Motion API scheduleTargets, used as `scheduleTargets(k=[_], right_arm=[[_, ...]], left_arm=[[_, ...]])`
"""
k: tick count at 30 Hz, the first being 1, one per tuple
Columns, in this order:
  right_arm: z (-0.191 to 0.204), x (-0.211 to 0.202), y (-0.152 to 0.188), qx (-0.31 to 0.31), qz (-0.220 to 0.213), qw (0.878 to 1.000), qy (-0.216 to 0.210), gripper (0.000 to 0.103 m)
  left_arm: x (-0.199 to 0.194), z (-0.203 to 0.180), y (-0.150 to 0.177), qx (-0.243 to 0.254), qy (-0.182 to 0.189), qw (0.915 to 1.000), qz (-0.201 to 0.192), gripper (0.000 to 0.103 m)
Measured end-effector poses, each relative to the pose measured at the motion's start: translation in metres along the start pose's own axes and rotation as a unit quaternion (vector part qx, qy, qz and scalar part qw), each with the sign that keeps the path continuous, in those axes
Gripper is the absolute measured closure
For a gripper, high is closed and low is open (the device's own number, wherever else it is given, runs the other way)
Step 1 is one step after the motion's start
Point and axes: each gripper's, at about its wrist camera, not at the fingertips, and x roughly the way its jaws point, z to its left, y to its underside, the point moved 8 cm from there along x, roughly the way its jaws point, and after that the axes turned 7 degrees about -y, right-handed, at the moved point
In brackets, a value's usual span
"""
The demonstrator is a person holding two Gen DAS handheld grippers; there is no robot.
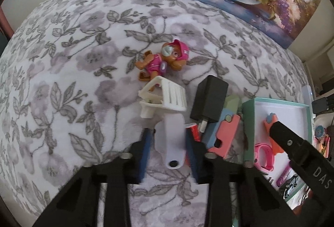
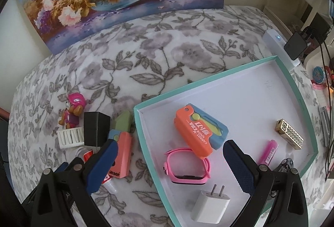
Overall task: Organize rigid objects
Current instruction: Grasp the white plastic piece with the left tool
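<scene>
So about half was done: five bits already lay in the teal box (image 2: 296,89), the left gripper (image 1: 169,143) was clamped on a white plastic piece (image 1: 170,143) on the blanket (image 1: 62,81), the right gripper (image 2: 171,164) hung open over the box, and the toy pup (image 1: 162,60) and black charger (image 1: 208,99) were still out.

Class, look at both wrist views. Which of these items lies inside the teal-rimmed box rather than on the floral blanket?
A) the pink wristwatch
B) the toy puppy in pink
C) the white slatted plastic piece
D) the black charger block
A: the pink wristwatch lies on the white floor of the teal-rimmed box, while the other three rest on the floral blanket to the box's left.
</scene>
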Motion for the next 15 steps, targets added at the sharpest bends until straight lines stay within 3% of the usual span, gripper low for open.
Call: scheduleTargets(k=[11,15], right_arm=[[0.015,0.005,0.005,-0.02,0.008,1.0,-0.006,0.001],[0.035,0.009,0.013,-0.049,0.016,0.998,-0.022,0.001]], left_arm=[[-0.017,0.018,-0.003,-0.023,0.002,0.9997,-0.012,0.084],[-0.022,0.041,-0.005,-0.042,-0.03,0.9985,-0.018,0.084]])
